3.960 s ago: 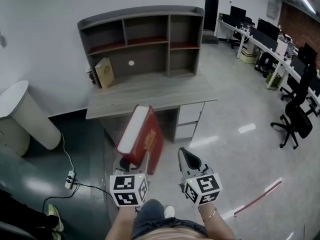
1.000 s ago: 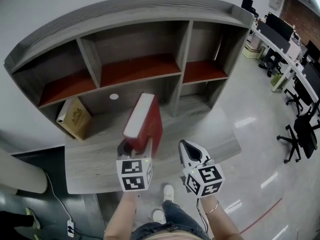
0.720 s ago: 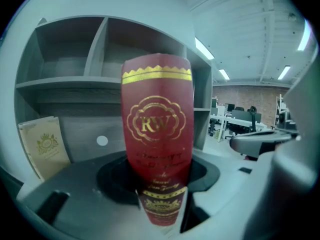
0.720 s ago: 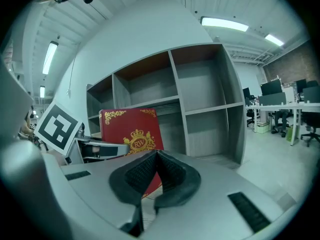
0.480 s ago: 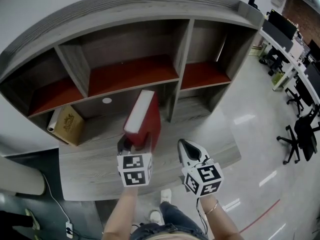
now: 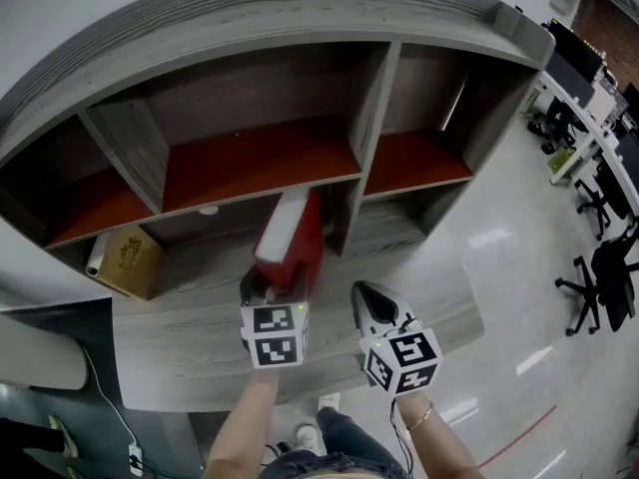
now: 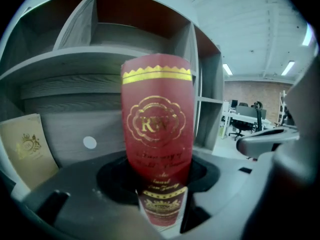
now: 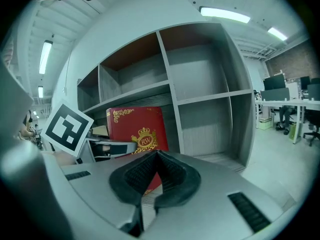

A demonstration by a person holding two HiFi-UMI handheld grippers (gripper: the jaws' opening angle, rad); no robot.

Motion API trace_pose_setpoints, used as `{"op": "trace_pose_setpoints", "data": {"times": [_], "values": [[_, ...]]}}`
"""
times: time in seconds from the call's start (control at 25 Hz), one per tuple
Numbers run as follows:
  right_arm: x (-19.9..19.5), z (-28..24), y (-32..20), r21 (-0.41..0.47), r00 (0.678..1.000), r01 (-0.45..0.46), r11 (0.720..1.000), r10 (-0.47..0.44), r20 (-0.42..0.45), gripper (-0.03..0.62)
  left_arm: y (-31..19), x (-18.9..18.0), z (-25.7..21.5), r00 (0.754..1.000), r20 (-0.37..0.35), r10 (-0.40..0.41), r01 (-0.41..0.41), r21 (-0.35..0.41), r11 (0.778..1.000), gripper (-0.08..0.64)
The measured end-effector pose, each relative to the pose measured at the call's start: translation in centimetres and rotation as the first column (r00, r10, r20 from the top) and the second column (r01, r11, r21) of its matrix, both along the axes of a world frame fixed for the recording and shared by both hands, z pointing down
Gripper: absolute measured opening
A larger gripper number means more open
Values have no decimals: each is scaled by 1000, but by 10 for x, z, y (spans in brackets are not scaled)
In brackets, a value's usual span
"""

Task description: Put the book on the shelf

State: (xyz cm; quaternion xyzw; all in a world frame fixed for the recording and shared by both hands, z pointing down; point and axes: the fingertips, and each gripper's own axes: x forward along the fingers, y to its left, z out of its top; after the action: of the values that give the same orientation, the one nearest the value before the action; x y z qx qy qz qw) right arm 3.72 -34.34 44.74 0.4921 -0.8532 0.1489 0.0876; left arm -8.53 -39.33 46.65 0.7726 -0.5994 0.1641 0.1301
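Observation:
A thick red book [image 6: 295, 236] with gold print and white page edges stands upright in my left gripper [image 6: 266, 289], which is shut on its lower end. In the left gripper view the book's spine [image 7: 157, 134] fills the middle, in front of the grey shelf unit [image 7: 75, 79]. The book's top is level with the lower middle opening of the shelf unit [image 6: 359, 98], above the desk top [image 6: 200, 337]. My right gripper [image 6: 367, 299] hangs to the right of the book, shut and holding nothing; its view shows the book's cover [image 8: 137, 129] at the left.
A tan book [image 6: 127, 260] leans in the lower left bay beside a white roll. The upper shelves have red boards [image 6: 250, 158]. Office desks and black chairs [image 6: 599, 267] stand on the glossy floor at the right. A power strip [image 6: 133, 455] lies on the floor below left.
Both grippers and the book have moved closer to the shelf unit; the book's top now reaches the lower middle opening. The hold on the book is unchanged.

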Motion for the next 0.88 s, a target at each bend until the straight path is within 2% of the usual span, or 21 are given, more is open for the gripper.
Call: {"op": "trace_pose_setpoints", "data": {"times": [0.88], "values": [[9, 22, -37, -55, 1000, -7, 998, 6, -17, 9, -63, 22, 4, 999, 54, 3, -6, 58, 998, 232]]}}
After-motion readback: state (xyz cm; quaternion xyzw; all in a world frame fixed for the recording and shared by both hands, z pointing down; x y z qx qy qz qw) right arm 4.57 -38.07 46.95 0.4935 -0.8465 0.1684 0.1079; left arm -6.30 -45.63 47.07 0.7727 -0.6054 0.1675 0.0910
